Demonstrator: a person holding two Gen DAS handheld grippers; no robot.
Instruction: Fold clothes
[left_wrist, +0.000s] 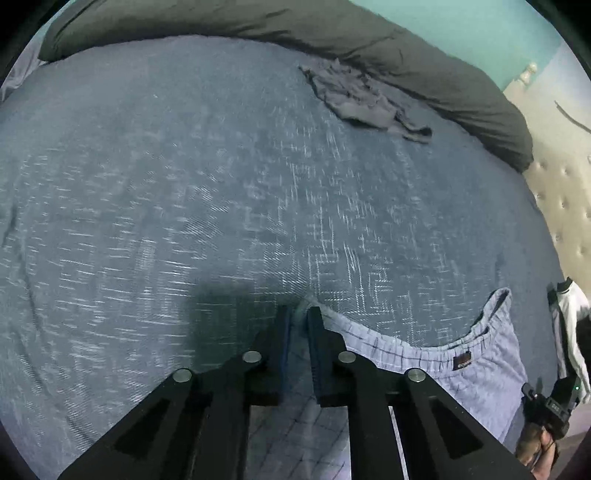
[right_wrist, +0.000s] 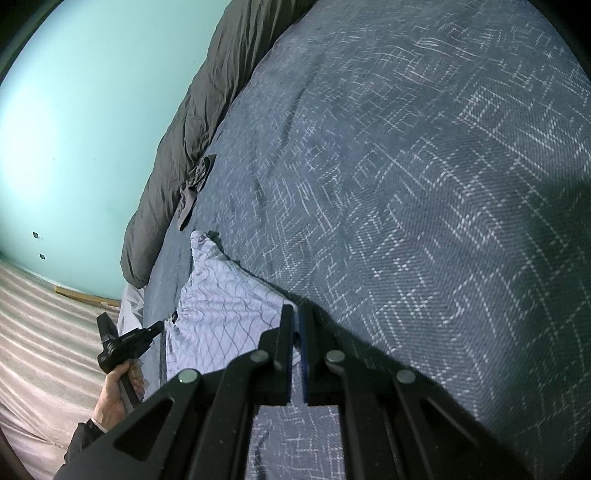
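Currently: both grippers on the checked shorts

Left wrist: left gripper (left_wrist: 299, 314) narrow, pinching the checked shorts (left_wrist: 476, 365) at the waistband edge on the bed (left_wrist: 184, 184). Keep tension even.

Right wrist: right gripper (right_wrist: 297, 314) closed on the shorts' corner. Pad contact is shadowed; the garment's far side is cut off.

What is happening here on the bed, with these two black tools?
A person is folding a pair of light checked shorts on a blue bedspread, with a handheld gripper in each hand. The left gripper pinches one edge of the shorts and the right gripper is shut on another edge. A crumpled grey garment lies farther away, beside a dark duvet.
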